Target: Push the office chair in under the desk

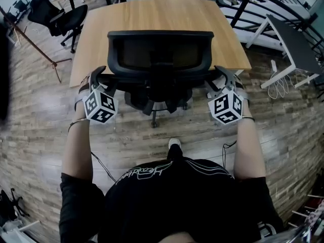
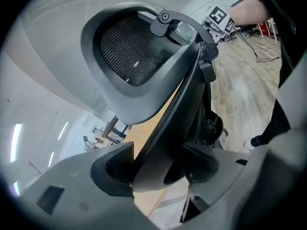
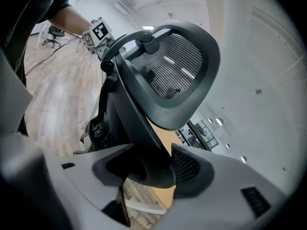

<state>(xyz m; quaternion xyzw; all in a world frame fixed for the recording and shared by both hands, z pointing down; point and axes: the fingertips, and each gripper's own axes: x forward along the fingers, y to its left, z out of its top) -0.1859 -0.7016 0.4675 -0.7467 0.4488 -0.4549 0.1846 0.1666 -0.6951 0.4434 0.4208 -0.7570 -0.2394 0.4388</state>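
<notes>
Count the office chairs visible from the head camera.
2. One office chair stands against the wooden desk at its near edge; a second chair sits on the floor at upper left, beyond the desk's corner. Others may be hidden outside the frame.

Matt plastic chair [image 1: 160, 49], smooth wooden desk [image 1: 157, 14]
</notes>
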